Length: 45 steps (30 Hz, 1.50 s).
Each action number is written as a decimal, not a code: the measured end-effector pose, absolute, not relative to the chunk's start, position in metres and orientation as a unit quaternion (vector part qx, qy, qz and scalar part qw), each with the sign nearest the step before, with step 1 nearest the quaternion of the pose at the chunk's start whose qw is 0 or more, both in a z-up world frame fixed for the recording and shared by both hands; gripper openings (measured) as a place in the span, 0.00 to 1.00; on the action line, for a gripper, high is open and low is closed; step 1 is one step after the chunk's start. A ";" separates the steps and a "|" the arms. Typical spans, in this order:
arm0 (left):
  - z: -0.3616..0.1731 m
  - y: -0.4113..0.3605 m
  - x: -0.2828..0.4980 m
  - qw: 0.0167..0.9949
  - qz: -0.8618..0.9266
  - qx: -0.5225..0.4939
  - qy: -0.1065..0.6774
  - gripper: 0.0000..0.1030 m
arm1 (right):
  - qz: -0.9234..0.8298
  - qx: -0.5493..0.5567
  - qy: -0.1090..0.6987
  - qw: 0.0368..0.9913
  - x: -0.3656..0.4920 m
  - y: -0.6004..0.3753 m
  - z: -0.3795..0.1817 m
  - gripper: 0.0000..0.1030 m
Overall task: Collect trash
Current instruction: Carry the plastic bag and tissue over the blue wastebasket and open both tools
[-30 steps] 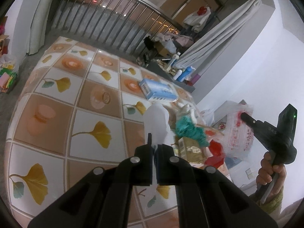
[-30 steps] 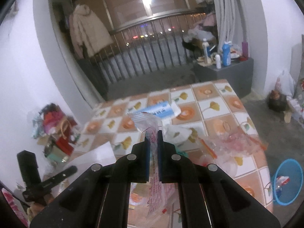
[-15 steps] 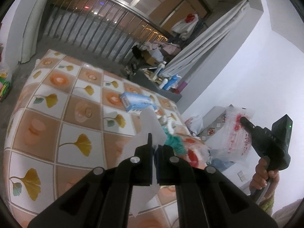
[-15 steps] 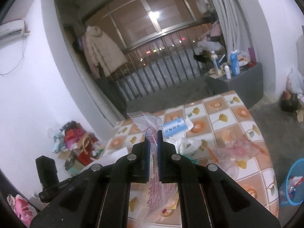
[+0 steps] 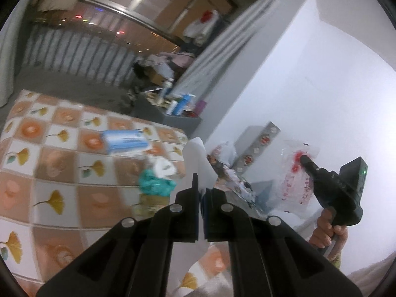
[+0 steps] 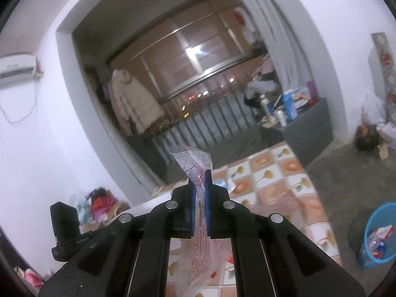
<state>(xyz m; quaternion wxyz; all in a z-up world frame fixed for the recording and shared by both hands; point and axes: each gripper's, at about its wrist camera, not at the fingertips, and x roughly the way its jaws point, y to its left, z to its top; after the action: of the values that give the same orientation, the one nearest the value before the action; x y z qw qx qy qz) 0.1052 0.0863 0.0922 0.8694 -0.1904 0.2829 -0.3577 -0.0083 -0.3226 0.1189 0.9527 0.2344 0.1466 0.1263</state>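
Left gripper (image 5: 201, 193) has its jaws pinched together on a white sheet (image 5: 198, 159), thin and stiff-looking, poking up past the tips in a blunt point; its lower part drops out of sight behind the black fingers. Right gripper (image 6: 200, 185) is clamped on a clear plastic bag (image 6: 195, 163) with red print, crinkled and glossy, one zigzag-cut edge fanning above the tips and the rest hanging down between the arms, cut off at the bottom of the frame.

Just beyond the left jaws, on the checkered tablecloth (image 5: 57, 173) with its orange and ginkgo-leaf squares, sits a teal crumpled wad (image 5: 154, 184) touching a white crumpled tissue (image 5: 162, 167) — both smeared by motion blur, so edges are hard to read. Further out lies a flat blue-and-white box (image 5: 125, 141). To the right of the left jaws the right gripper (image 5: 331, 185) appears in a hand (image 5: 328, 232), the bag (image 5: 295, 173) draped from it.

Down to the right of the right jaws, a blue plastic bin (image 6: 378, 235) stands on the floor, part-filled with wrappers and partly cropped by the lens edge
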 end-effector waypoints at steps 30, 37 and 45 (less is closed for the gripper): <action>0.005 -0.419 0.131 0.685 -0.554 0.026 0.473 0.02 | -0.215 0.384 0.166 0.883 -0.089 -0.588 -0.031 0.05; -0.063 -0.505 0.146 0.658 -0.544 0.059 0.517 0.02 | -0.243 0.400 0.207 0.859 -0.073 -0.627 -0.085 0.05; -0.138 -0.562 0.167 0.626 -0.516 0.049 0.583 0.34 | -0.243 0.426 0.241 0.838 -0.049 -0.662 -0.143 0.22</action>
<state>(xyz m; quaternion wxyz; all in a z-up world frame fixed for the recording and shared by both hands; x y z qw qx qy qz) 0.1674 -0.5621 -0.1384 0.6259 0.0488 0.5826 -0.5161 -0.0487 -0.6623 -0.1427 0.8377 0.4256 0.2414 -0.2427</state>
